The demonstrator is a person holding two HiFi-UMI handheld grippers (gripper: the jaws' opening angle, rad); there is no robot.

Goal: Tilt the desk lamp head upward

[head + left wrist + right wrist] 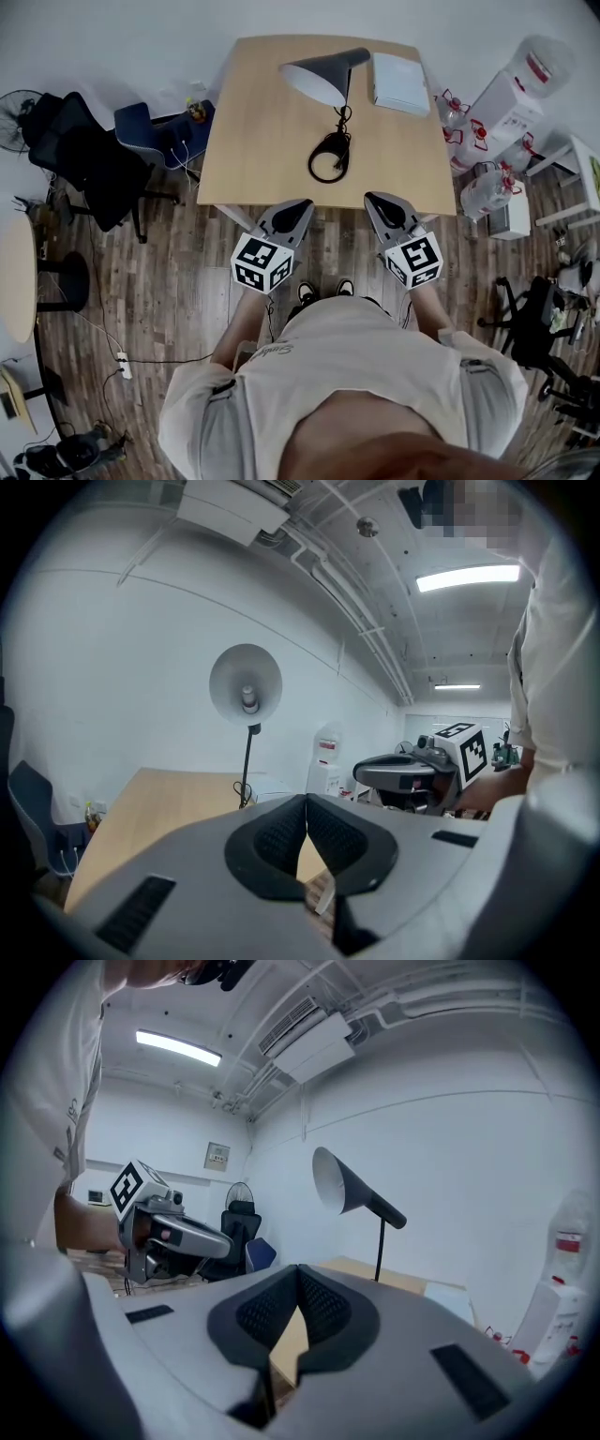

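Observation:
The desk lamp stands at the far middle of the wooden table (262,141). Its grey cone head (319,75) leans to the left over a black ring base (330,157). In the left gripper view the head (246,684) faces me on its thin pole (247,761). In the right gripper view the lamp head (337,1180) shows side-on. My left gripper (305,203) and right gripper (373,199) hover at the table's near edge, well short of the lamp. Both are shut with nothing held. Their tips meet in their own views: left gripper (307,803), right gripper (298,1274).
A white box (400,82) lies to the right of the lamp. Dark office chairs (94,155) stand left of the table, and water bottles (487,122) and a white side table (574,178) to its right. A round table (19,281) is at far left.

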